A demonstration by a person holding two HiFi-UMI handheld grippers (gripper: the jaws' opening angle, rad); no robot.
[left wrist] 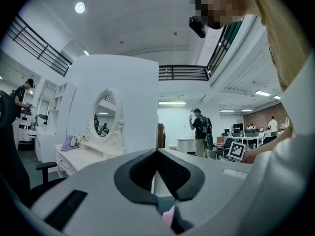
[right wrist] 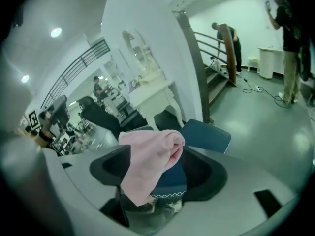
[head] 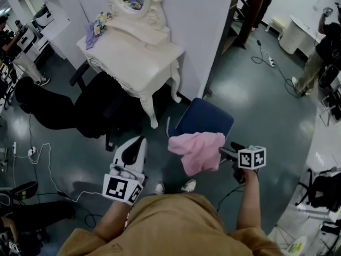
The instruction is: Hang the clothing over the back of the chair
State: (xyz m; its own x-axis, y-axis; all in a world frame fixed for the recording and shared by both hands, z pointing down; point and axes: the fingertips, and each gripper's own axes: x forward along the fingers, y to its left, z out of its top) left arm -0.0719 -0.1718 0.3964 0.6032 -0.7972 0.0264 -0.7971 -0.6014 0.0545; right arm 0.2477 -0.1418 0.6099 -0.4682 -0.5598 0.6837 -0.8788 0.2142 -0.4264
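A pink garment (head: pixel 197 149) lies draped over the back of a dark blue chair (head: pixel 205 119), hanging down its near side. My right gripper (head: pixel 222 152) is at the garment's right edge. In the right gripper view its jaws stand wide apart around the pink garment (right wrist: pixel 147 156), which lies loosely over the left pad, with the blue chair (right wrist: pixel 209 134) behind. My left gripper (head: pixel 139 140) hangs left of the chair, off the cloth, its tips together. In the left gripper view the left gripper (left wrist: pixel 157 152) points level at the room, and a sliver of the pink garment (left wrist: pixel 168 216) shows below.
A white dressing table (head: pixel 133 52) with an oval mirror stands beyond the chair, a black office chair (head: pixel 90 108) beside it. Cables (head: pixel 42 159) trail on the floor at the left. A person (head: pixel 319 47) stands far right, near a staircase (head: pixel 248 9).
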